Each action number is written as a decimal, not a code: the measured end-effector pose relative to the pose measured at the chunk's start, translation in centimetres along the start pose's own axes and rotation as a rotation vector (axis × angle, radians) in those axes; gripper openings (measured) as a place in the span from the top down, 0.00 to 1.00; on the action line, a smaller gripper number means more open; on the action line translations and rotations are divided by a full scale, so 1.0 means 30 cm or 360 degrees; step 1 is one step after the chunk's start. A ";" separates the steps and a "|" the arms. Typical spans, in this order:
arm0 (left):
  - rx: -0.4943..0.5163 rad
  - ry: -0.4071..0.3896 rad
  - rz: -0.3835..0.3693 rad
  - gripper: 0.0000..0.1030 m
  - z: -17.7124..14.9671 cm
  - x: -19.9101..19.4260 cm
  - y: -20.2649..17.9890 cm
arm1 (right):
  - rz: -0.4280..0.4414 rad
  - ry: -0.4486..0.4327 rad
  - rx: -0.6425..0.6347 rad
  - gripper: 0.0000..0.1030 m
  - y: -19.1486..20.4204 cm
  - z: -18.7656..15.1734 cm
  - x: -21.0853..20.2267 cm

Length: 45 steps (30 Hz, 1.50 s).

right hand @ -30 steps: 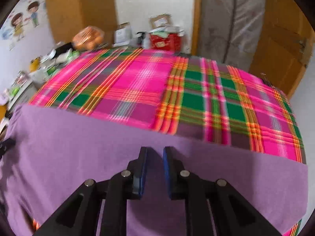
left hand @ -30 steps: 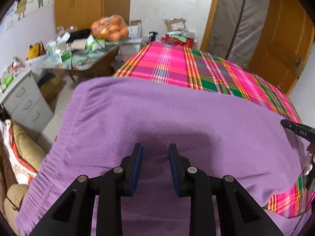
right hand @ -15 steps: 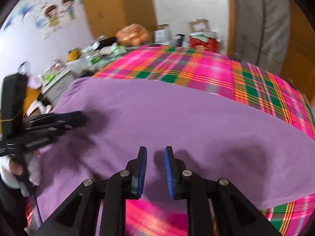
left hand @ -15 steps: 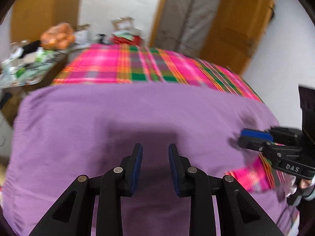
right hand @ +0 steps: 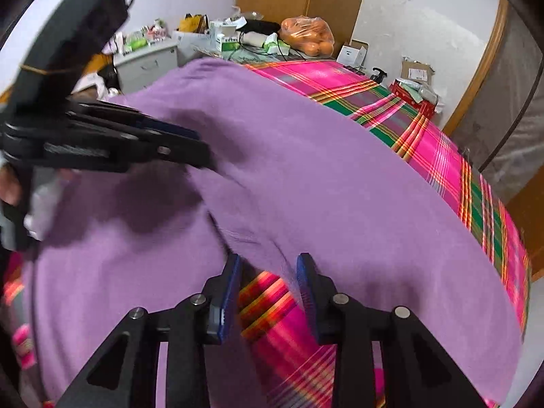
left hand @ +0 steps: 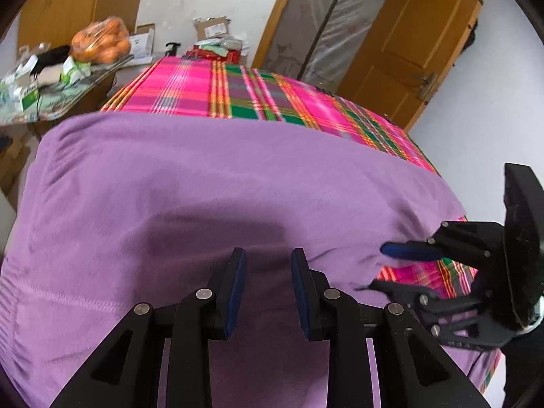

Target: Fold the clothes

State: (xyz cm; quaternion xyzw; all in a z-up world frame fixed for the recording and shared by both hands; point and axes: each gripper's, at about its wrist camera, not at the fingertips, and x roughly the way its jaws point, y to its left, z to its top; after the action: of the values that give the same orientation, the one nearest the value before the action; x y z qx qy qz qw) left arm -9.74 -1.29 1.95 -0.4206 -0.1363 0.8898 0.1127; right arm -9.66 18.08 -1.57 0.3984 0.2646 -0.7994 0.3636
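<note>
Left gripper [left hand: 267, 280]: the blue-padded fingers [left hand: 236, 285] stand apart, nothing between them, poised low over the near part of the purple fleece garment [left hand: 210, 183]. A second ago they were equally parted; no change in spread.

Right gripper [right hand: 268, 282]: its fingers [right hand: 229, 292] are also apart, straddling the garment's near edge where that edge curls and bares the cloth beneath. They were narrowly parted a second ago and stand wider now. No fabric is clamped as far as the right wrist view shows, though the edge lies right at the tips.

Change observed: a second ago the two grippers faced the far wall side by side, each seeing little or nothing of the other. Now each has swung inward; the right one fills the lower right of the left wrist view and the left one crosses the upper left of the right wrist view. The tools have converged near the garment's near edge.

Position of the garment: spread wide and mostly flat across the pink, green and orange plaid bedcover [left hand: 258, 98], ribbed band at the left, with a crease beside the right gripper's tips.

Assessment: the wider opening at the edge suggests a grasp being prepared there. Whether this is an opening fold or a later one cannot be settled.
</note>
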 end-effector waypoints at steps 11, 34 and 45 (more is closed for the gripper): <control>-0.0032 -0.0050 -0.0033 0.73 -0.009 -0.033 0.013 | 0.0065 0.0057 -0.0142 0.94 0.032 0.007 -0.007; 0.0255 0.0022 0.0007 0.73 -0.052 -0.008 -0.074 | -0.0089 -0.0298 0.0847 0.86 -0.239 -0.257 -0.471; 0.0195 -0.0178 -0.0053 0.73 -0.053 -0.245 -0.037 | -0.0070 -0.0923 0.1012 0.71 -0.068 -0.367 -0.915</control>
State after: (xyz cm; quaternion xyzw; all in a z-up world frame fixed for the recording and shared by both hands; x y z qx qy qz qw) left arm -3.85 -2.33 6.63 -0.3602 -0.0945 0.9166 0.1452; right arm 5.10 37.33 15.49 0.2436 -0.0997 -0.9277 0.2649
